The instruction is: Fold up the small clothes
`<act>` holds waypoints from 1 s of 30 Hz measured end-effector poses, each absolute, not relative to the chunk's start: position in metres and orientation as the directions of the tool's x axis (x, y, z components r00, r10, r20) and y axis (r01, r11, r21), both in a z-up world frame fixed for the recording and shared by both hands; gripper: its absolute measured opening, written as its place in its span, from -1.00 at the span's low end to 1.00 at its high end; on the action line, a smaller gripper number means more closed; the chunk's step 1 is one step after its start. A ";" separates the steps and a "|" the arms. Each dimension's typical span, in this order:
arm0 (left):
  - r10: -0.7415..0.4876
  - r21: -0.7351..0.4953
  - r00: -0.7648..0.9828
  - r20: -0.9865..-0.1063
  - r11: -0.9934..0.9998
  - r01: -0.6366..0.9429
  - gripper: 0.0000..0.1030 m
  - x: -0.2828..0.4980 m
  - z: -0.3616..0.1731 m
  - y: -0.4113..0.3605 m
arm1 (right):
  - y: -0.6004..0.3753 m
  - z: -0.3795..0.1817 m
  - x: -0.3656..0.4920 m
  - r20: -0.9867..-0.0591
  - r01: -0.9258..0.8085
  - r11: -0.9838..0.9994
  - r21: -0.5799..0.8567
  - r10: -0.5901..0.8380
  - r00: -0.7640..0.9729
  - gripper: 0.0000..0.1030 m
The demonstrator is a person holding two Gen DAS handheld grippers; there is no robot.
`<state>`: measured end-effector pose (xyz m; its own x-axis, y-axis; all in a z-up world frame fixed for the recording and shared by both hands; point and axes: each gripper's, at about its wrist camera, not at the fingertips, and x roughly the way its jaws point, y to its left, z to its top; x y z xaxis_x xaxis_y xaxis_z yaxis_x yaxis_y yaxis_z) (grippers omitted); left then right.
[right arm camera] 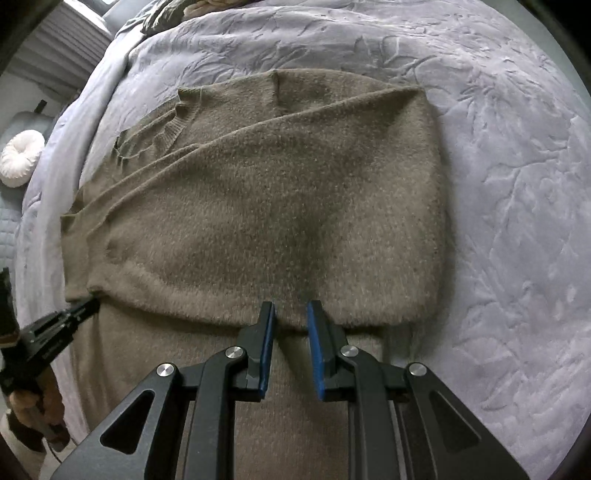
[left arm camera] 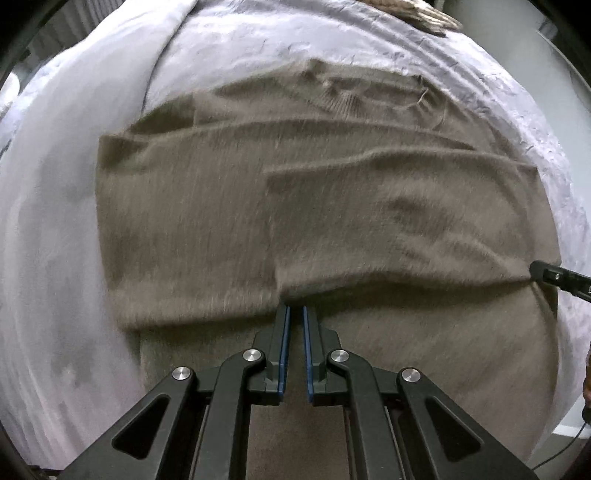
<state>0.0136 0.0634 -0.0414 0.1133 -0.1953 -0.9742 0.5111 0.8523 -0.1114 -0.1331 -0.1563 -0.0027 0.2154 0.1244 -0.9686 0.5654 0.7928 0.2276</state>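
Observation:
A brown knit sweater (left arm camera: 258,206) lies on the lavender bedspread (left arm camera: 55,221), its upper half folded over its lower half, neckline at the far side. My left gripper (left arm camera: 295,310) is shut, its tips pinching the folded edge near the middle. In the right wrist view that same left gripper (right arm camera: 90,302) bites the fold's left corner. My right gripper (right arm camera: 291,306) stands narrowly apart on the sweater (right arm camera: 277,192), with the fold's edge between its blue pads. In the left wrist view the right gripper (left arm camera: 535,271) sits at the fold's right end, wrinkles pulling toward it.
The embossed bedspread (right arm camera: 517,184) runs wide to the right of the sweater. A white round cushion (right arm camera: 20,158) lies off the bed's left side. More crumpled clothing (left arm camera: 417,14) rests at the far edge. A person's hand (right arm camera: 33,402) holds the left gripper's handle.

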 end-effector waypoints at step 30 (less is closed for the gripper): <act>-0.144 -0.072 0.132 -0.981 0.894 0.442 0.36 0.021 -0.033 0.093 | -0.125 0.014 -0.117 -0.967 0.557 0.800 0.223 0.109 0.231 -0.15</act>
<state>0.0214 0.0927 -0.0328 0.1325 -0.1441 -0.9807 0.4418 0.8942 -0.0717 -0.1174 -0.1254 0.0135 0.2313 0.1089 -0.9668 0.5567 0.8001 0.2233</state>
